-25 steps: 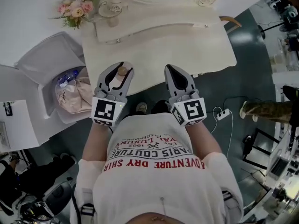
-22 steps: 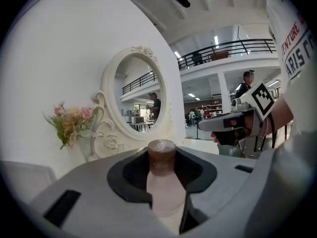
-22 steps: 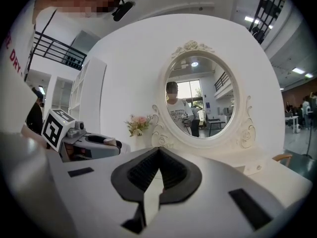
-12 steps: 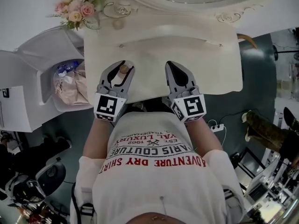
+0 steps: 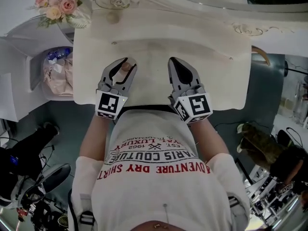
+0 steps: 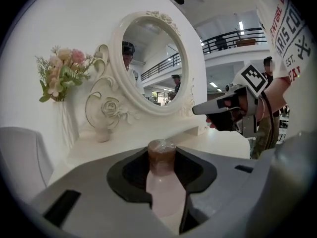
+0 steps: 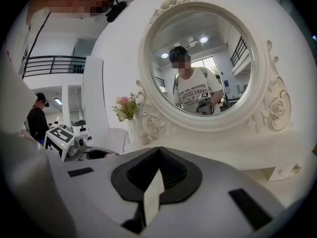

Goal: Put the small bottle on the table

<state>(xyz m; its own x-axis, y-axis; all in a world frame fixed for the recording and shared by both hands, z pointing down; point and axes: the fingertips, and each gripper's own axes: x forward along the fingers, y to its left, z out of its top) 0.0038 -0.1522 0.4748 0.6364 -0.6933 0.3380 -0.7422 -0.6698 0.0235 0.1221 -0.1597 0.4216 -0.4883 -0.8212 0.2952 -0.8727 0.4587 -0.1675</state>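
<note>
A small pale pink bottle [image 5: 125,68] with a brown cap [image 6: 161,153] stands upright between the jaws of my left gripper [image 5: 123,65], which is shut on its body [image 6: 163,192]. The gripper hovers over the near left part of the white dressing table [image 5: 159,42]. My right gripper [image 5: 176,64] is level with it over the table's near middle, jaws together and empty. In the right gripper view, my right gripper [image 7: 158,151] shows only a thin slit between its jaws. It appears at the right of the left gripper view [image 6: 199,109].
A round white-framed mirror [image 7: 203,58] rises at the table's back edge. A bunch of pink flowers [image 5: 57,5] and a small white ornament [image 5: 112,17] sit at the back left corner. A bin with a bag [image 5: 54,73] stands to the table's left.
Both grippers have come forward from the table's front edge to over its top, the left still holding the bottle. The head view has swung, so the table sits more centrally.
</note>
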